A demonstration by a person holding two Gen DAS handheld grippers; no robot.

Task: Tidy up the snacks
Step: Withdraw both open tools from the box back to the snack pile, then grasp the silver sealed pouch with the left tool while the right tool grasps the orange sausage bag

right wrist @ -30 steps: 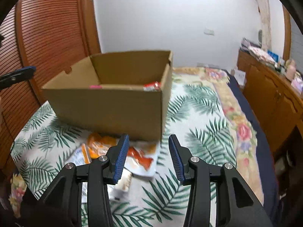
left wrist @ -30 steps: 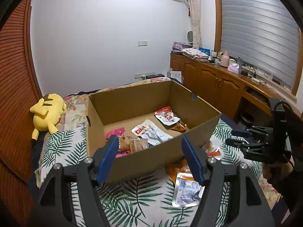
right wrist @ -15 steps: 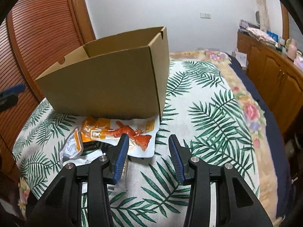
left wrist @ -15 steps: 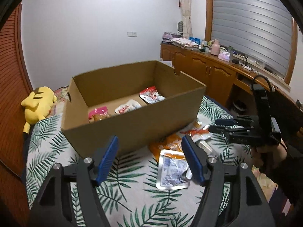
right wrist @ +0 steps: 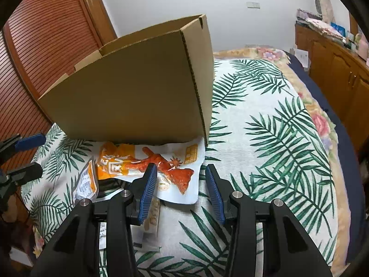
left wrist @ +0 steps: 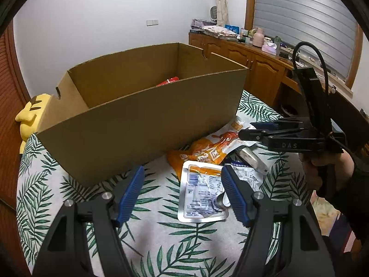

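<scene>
An open cardboard box (left wrist: pixel 143 120) (right wrist: pixel 138 92) stands on the palm-leaf bedspread (right wrist: pixel 265 138); a red packet (left wrist: pixel 167 82) peeks over its front wall. Loose snacks lie in front of it: a silver packet (left wrist: pixel 203 191), an orange packet (left wrist: pixel 205 152) (right wrist: pixel 161 166) and a grey-wrapped one (left wrist: pixel 249 157). My left gripper (left wrist: pixel 182 170) hangs open just above the silver packet, touching nothing. My right gripper (right wrist: pixel 180 169) is open over the orange-and-white packet's near corner; the left wrist view shows it (left wrist: pixel 253 131) from the side, held by a hand (left wrist: pixel 322 168). A small silver-orange packet (right wrist: pixel 86 182) lies to the left.
A yellow plush toy (left wrist: pixel 27 113) lies behind the box's left end. Wooden cabinets (left wrist: pixel 253 64) with clutter on top line the right wall. A slatted wooden door (right wrist: pixel 46 34) stands on the left. Open bedspread stretches to the right of the box.
Both grippers have sunk toward the packets in front of the box. The box's front wall now hides most of its inside. Neither gripper's opening has changed.
</scene>
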